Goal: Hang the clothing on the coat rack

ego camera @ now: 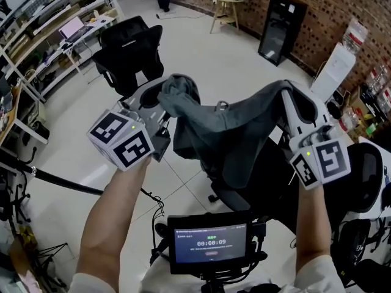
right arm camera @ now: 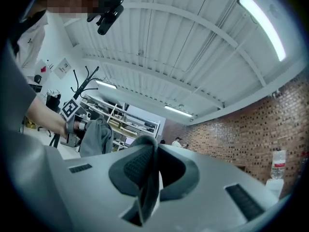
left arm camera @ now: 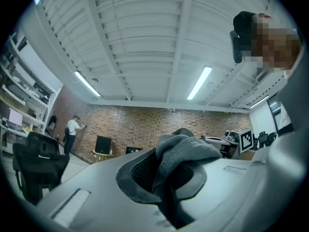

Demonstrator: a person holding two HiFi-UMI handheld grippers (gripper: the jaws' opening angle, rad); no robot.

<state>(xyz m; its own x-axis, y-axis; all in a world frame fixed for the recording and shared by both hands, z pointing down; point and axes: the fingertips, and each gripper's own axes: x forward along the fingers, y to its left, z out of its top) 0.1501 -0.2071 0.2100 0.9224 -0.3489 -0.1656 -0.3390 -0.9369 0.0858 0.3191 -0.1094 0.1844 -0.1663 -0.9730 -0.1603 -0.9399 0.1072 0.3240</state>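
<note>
A grey garment [ego camera: 232, 133] hangs stretched between my two grippers, raised in front of me. My left gripper [ego camera: 164, 99] is shut on a bunched end of it [left arm camera: 186, 151], and the cloth fills the gap between its pads. My right gripper [ego camera: 288, 96] is shut on the other end, where a thin fold [right arm camera: 147, 178] stands pinched between its jaws. Both grippers point upward toward the ceiling. In the right gripper view a black coat rack [right arm camera: 79, 83] with curved hooks stands behind the left gripper's marker cube [right arm camera: 72, 109].
A black office chair [ego camera: 128, 47] stands on the tiled floor ahead left, and another chair [ego camera: 244, 188] is under the garment. Shelves [ego camera: 36, 35] line the left side. A black cabinet [ego camera: 281, 26] and a water dispenser [ego camera: 333, 69] stand by the brick wall. A person [left arm camera: 72, 129] stands far off.
</note>
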